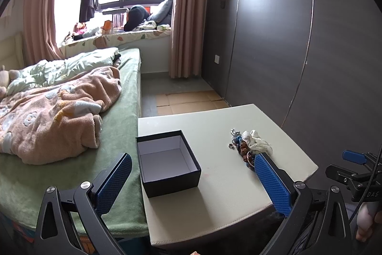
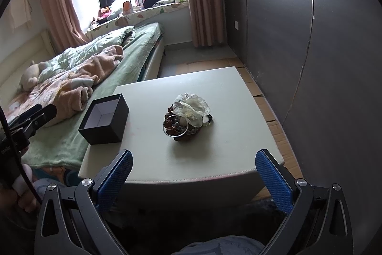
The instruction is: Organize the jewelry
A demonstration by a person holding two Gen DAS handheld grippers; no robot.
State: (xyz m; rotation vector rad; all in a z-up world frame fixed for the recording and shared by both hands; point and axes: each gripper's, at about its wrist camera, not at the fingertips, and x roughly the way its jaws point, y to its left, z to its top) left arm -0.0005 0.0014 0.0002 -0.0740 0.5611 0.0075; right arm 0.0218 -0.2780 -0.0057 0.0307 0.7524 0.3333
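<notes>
Jewelry heap (image 2: 187,117) sits mid-bench on the pale bench (image 2: 229,135): brown and dark beads, a thin metal bangle at its near-left edge, a sheer white fabric flower on top (individual pieces too tangled to tell apart). Black box (image 2: 104,120), lidless, white inside, nothing in it, stands at the bench's left edge, well apart from the heap. Right claw (image 2: 193,175) spread wide, holding nothing, short of the near edge. Left claw (image 1: 193,177) also wide and bare, box between its fingers in view. Bed with green sheet (image 1: 124,126) alongside.
</notes>
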